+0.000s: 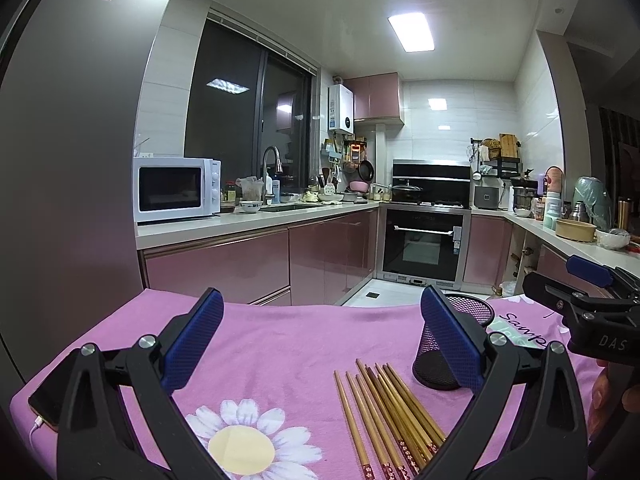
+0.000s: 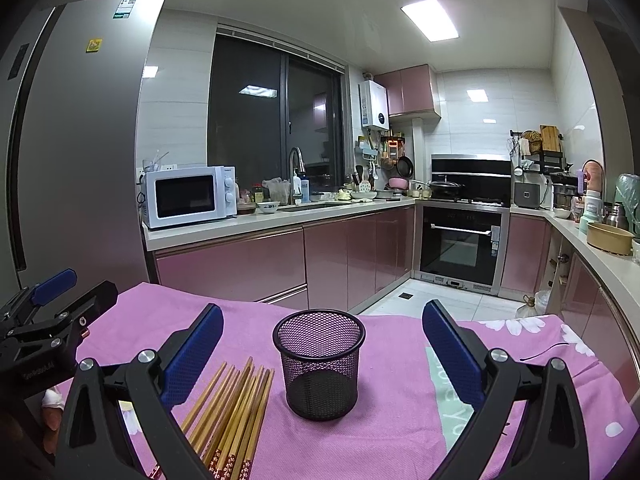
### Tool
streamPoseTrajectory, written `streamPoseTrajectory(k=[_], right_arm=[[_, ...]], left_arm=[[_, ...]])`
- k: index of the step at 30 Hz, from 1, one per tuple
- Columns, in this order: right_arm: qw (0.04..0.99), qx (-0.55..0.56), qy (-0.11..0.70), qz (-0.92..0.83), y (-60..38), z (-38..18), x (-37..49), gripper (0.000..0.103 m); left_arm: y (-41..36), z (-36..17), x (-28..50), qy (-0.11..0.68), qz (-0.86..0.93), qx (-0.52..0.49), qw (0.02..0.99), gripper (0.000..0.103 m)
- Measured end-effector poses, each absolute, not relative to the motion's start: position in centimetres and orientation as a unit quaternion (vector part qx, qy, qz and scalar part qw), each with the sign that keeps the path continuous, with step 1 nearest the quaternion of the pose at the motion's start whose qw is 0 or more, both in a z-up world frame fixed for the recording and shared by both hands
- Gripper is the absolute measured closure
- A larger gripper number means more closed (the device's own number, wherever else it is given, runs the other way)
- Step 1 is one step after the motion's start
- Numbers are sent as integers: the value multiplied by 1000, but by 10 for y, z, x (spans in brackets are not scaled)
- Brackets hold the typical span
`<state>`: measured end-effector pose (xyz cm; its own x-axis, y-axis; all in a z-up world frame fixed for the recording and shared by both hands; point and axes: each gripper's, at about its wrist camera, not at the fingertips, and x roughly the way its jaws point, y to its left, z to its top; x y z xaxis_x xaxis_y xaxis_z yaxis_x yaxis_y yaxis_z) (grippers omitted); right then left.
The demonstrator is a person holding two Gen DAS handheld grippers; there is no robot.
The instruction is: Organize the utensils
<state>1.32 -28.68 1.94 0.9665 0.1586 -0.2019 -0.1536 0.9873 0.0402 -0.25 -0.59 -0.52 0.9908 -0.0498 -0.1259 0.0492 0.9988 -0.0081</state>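
Chopsticks (image 2: 230, 412) lower left, cup (image 2: 319, 364) centre | both jaws wide, nothing held | one pair is best pinched mid-length, then dropped upright.

The room is lit evenly by rectangular ceiling panels (image 1: 411, 32), which are blown out to white in both views. Their glare is mirrored in the dark window (image 2: 276, 112), the glossy wall tiles (image 1: 438, 104) and the refrigerator door (image 2: 150, 0). Strong barrel distortion is seen, with black vignetting at the corners. Soft shadows are cast under the mesh cup (image 2: 319, 364). Focus is held fairly sharp throughout.
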Motion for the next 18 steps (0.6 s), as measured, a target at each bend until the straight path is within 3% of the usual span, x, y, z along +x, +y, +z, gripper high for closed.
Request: streamPoseTrajectory(k=[18], right_arm=[[991, 15, 103, 80, -289, 18, 13, 7]], left_arm=[[-8, -6, -2, 63, -26, -2, 998, 6]])
